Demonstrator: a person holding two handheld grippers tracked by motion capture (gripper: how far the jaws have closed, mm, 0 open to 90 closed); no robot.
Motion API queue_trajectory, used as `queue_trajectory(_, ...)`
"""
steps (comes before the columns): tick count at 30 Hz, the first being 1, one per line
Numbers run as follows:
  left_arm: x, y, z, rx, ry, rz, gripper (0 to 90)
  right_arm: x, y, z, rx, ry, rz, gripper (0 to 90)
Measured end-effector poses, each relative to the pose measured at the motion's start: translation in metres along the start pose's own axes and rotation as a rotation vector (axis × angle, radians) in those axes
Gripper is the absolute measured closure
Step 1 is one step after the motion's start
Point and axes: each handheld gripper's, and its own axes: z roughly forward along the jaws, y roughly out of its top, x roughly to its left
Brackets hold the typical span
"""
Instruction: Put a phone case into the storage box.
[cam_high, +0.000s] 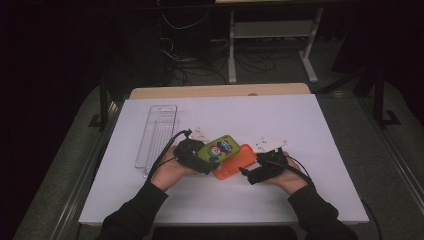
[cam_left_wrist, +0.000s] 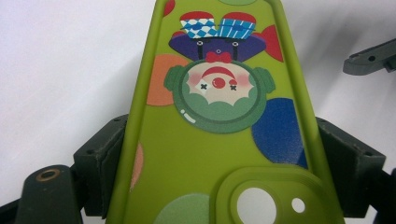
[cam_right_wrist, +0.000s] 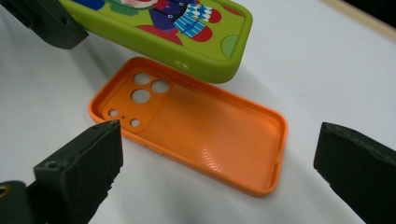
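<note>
A green phone case (cam_high: 218, 148) with a cartoon clown print hangs a little above the table, gripped across its camera end by my left gripper (cam_high: 197, 159). In the left gripper view the black jaws press on both long edges of the green case (cam_left_wrist: 219, 116). An orange phone case (cam_high: 233, 161) lies on the white table, hollow side up, partly under the green one. My right gripper (cam_high: 250, 176) sits just right of it, jaws wide apart. In the right gripper view the orange case (cam_right_wrist: 205, 128) lies ahead of the open fingers (cam_right_wrist: 79, 163), and the green case (cam_right_wrist: 163, 28) hovers beyond.
A clear plastic tray (cam_high: 156, 135) lies at the left of the white table top (cam_high: 300, 200). Small white plates (cam_high: 270, 144) lie behind the cases. A wooden edge (cam_high: 220, 91) runs along the table's far side, with desk legs and cables beyond.
</note>
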Motion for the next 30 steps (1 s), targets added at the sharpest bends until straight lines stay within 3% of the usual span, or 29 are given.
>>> queue_trajectory(7,0.001,0.0,-0.001,-0.005,-0.003,-0.01,15.6,0.008,0.002,-0.002,-0.014,-0.052,-0.072,0.5)
queue_trajectory(10,0.001,0.0,-0.001,-0.003,-0.003,-0.006,15.5,0.008,0.002,-0.002,-0.016,-0.079,-0.142,0.4)
queue_trajectory(19,0.0,0.001,-0.001,-0.006,-0.003,0.015,15.6,0.016,0.003,-0.002,-0.028,-0.164,-0.272,0.5)
queue_trajectory(29,0.0,0.002,-0.002,-0.004,-0.008,0.027,15.6,0.021,0.003,-0.001,-0.035,-0.219,-0.358,0.5)
queue_trajectory(30,0.0,0.002,-0.002,-0.004,-0.008,0.029,15.6,0.021,0.003,-0.001,-0.03,-0.234,-0.39,0.5)
